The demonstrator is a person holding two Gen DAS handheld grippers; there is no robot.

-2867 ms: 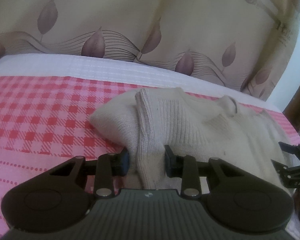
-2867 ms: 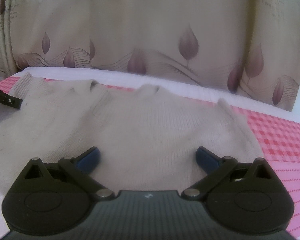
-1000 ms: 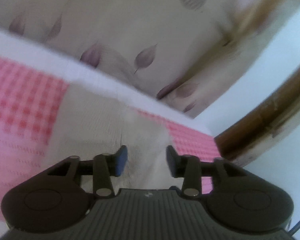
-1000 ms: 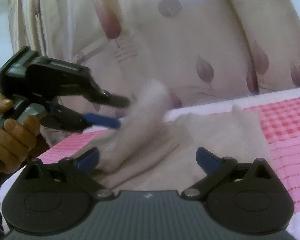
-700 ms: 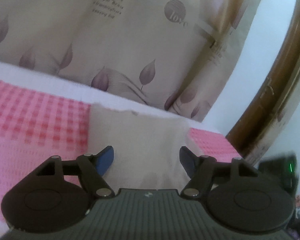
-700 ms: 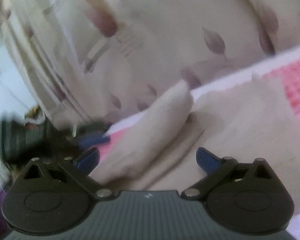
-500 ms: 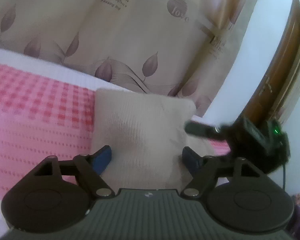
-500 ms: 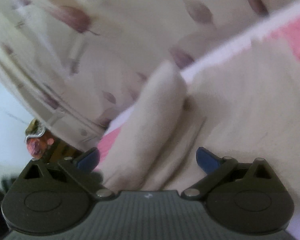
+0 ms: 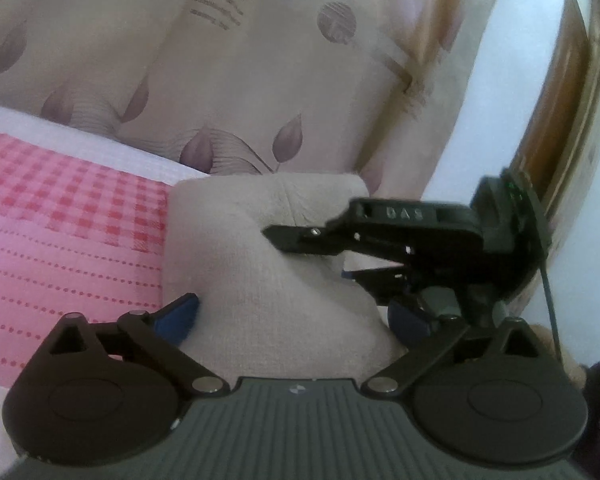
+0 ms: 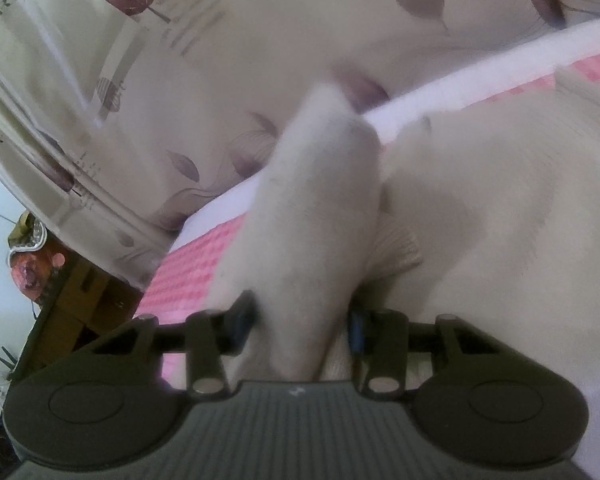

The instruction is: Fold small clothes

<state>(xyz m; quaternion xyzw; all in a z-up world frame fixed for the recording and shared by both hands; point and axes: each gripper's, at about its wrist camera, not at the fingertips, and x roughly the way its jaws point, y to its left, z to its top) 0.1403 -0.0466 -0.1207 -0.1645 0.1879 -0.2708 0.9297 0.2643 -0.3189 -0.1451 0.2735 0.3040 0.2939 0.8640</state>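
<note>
Judging the risk, we saw the cream knitted sweater (image 9: 268,264) lying partly folded near the right end of the bed, on its pink checked bedspread (image 9: 68,216). Our left gripper (image 9: 296,316) had just been opening; its fingers stood wide, with cloth between them but unpressed. Our right gripper (image 10: 300,320) had just been closing, its fingers narrow around a raised fold (image 10: 312,216). If that bunched grip took several layers, dragging it could undo the fold.

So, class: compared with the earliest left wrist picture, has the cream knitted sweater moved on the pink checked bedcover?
Yes. The cream knitted sweater is folded narrower, exposing more pink checked bedcover on its left.
</note>
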